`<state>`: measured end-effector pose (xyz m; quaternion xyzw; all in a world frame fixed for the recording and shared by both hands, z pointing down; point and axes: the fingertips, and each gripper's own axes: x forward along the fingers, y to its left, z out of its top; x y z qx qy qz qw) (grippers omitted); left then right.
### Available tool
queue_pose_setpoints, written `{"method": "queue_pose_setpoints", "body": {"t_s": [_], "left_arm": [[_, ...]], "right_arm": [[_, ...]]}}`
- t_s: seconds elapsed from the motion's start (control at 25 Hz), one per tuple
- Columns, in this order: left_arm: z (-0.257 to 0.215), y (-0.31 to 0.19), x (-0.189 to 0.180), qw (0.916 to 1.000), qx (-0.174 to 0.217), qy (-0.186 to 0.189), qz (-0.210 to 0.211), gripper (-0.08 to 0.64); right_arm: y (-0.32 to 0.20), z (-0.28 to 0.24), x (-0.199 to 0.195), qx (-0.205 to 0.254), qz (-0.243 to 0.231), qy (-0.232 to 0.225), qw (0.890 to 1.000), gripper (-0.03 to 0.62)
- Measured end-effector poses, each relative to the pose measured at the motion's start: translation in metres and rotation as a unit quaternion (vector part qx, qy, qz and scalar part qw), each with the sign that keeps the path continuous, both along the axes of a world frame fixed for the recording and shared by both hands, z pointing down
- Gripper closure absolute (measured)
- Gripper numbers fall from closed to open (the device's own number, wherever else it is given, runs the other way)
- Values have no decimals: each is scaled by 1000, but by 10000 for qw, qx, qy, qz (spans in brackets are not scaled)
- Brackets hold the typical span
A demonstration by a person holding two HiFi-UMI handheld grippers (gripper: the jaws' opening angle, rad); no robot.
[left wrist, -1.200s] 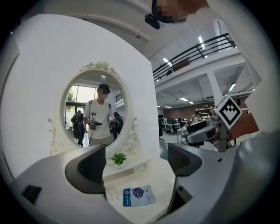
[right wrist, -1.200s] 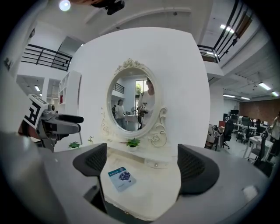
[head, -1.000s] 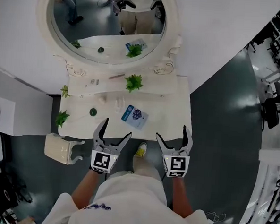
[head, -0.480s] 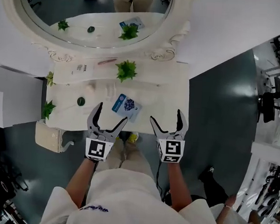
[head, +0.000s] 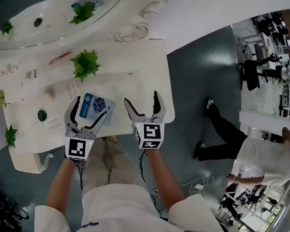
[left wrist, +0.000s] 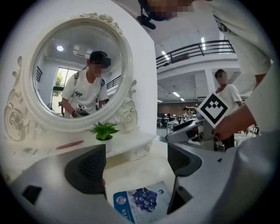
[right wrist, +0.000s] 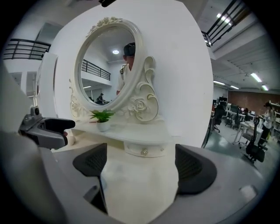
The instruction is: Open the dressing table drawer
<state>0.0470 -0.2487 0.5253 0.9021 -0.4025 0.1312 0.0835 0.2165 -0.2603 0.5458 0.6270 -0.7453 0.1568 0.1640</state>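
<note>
Worktop [head: 143, 71] of the cream dressing table spreads ahead, with an oval mirror [head: 53, 7] in a carved frame standing at its far edge. Under the mirror runs a raised shelf [right wrist: 131, 131], and the small drawer [right wrist: 143, 151] sits shut in its right end, knob facing near. Both grippers hang over the near part of the worktop. The left gripper [head: 90, 107] has its jaws released and empty above a blue packet [head: 97, 104]. The right gripper [head: 142, 99], jaws likewise spread with nothing between them, points toward the drawer. A potted plant [head: 85, 64] stands on the shelf.
</note>
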Motion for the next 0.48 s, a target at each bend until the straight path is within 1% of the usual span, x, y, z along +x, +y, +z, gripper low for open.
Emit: {"method": "queue_pose_setpoints", "body": {"t_s": [0.08, 0.16, 0.28, 0.36, 0.44, 0.48], "left_arm": [[16, -9, 10, 9999, -18, -13, 133, 112], [28, -19, 20, 9998, -9, 86, 192, 112], [42, -31, 23, 9994, -58, 336, 44, 112], [48, -37, 24, 9992, -122, 389, 35, 112], [55, -42, 27, 9990, -154, 409, 26, 112], [59, -43, 29, 9990, -168, 426, 14, 113]], "right_arm": [[-7, 11, 6, -11, 54, 56, 10000, 91], [-14, 25, 12, -18, 104, 131, 9999, 91], [-26, 51, 9, -80, 115, 162, 9998, 97], [-34, 65, 7, -129, 117, 134, 9998, 117], [-42, 75, 7, -158, 137, 127, 9997, 119], [-45, 79, 8, -170, 153, 133, 9997, 133]]}}
